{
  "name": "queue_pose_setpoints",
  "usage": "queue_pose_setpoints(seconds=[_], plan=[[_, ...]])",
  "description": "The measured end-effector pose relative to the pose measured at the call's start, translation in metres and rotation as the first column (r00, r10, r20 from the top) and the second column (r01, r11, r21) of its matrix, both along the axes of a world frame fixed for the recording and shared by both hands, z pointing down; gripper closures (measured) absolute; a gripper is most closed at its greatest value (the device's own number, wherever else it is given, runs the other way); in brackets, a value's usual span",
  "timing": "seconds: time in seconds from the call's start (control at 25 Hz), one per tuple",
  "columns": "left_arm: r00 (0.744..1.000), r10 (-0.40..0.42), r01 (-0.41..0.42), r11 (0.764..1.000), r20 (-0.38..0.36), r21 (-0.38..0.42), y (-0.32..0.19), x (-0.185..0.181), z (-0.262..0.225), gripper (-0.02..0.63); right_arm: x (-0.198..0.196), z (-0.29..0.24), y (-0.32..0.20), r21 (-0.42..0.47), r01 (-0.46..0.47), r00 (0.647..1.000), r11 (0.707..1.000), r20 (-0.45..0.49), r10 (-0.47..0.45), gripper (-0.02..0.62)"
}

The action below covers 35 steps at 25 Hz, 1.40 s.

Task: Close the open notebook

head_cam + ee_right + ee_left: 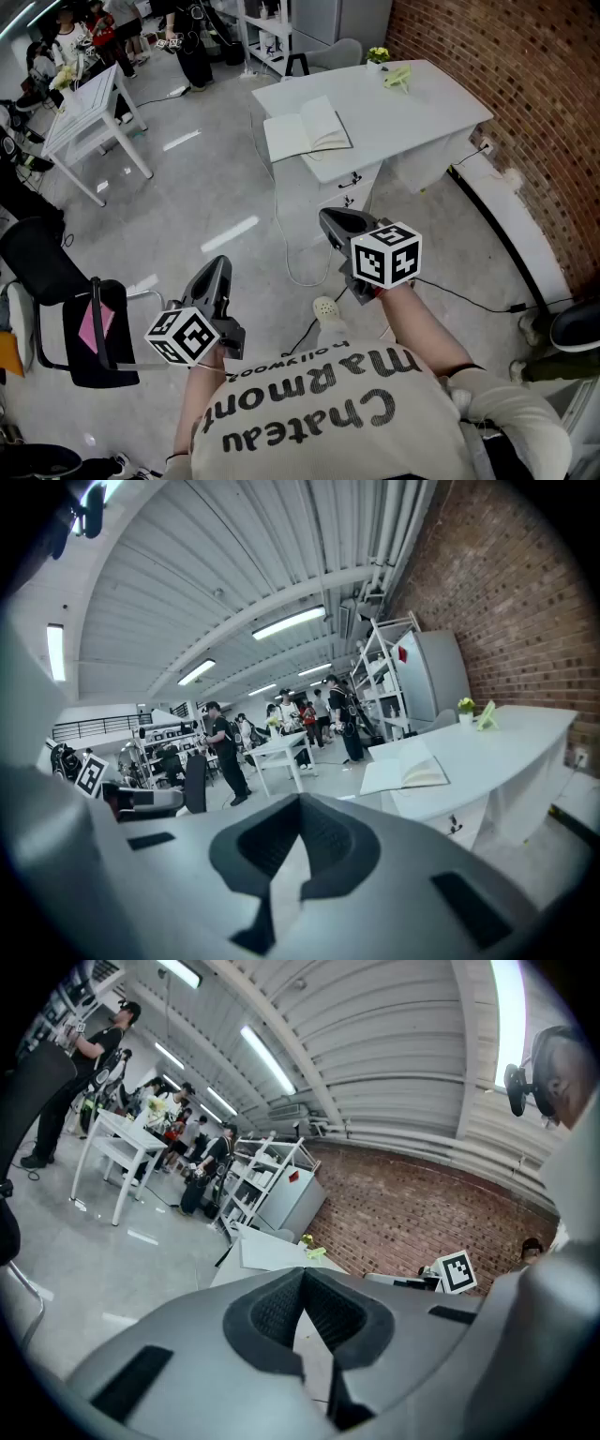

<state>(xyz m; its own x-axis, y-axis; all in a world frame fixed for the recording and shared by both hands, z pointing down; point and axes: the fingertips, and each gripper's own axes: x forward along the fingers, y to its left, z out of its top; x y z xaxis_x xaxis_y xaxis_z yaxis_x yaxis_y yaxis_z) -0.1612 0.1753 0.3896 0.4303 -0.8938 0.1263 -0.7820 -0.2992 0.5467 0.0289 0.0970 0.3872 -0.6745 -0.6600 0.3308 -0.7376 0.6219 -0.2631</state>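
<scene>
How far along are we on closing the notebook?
Nothing is done yet: the notebook lies open on the white desk. In hand: nothing. The left gripper and right gripper are both shut and empty, well short of the desk. Left: approach, then fold one side over.

The scene is viewed steeply downward from above the person's head, the white table (pixel 422 103) lying far off at 12 o'clock, and that same distant table is seen almost level from close behind the left tongs (pixel 219 267) and right tongs (pixel 330 220).
</scene>
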Motion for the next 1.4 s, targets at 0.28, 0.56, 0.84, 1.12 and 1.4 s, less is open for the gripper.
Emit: queue_pose_setpoints(seconds=[0.28, 0.56, 0.84, 1.12, 1.4], plan=[[1.000, -0.007, 0.007, 1.000, -0.005, -0.012, -0.020, 0.006, 0.005, 0.604, 0.002, 0.009, -0.019, 0.003, 0.022, 0.999, 1.000, -0.025, -0.022, 0.592], [0.999, -0.049, 0.049, 0.999, -0.008, -0.002, -0.075, 0.004, 0.002, 0.604, 0.001, 0.016, -0.077, -0.011, 0.067, 0.998, 0.998, -0.006, -0.067, 0.592], [0.993, -0.109, 0.109, 0.994, -0.038, 0.007, -0.138, -0.001, 0.000, 0.604, -0.017, 0.011, -0.149, 0.015, 0.151, 0.988, 0.988, 0.015, -0.151, 0.592], [0.987, -0.150, 0.152, 0.988, -0.056, 0.041, -0.203, 0.007, -0.014, 0.606, -0.021, 0.001, -0.222, 0.037, 0.198, 0.980, 0.979, 0.022, -0.199, 0.592], [0.977, -0.204, 0.208, 0.975, -0.060, 0.079, -0.248, 0.013, -0.020, 0.604, -0.019, -0.004, -0.278, 0.057, 0.230, 0.972, 0.972, 0.039, -0.232, 0.592]])
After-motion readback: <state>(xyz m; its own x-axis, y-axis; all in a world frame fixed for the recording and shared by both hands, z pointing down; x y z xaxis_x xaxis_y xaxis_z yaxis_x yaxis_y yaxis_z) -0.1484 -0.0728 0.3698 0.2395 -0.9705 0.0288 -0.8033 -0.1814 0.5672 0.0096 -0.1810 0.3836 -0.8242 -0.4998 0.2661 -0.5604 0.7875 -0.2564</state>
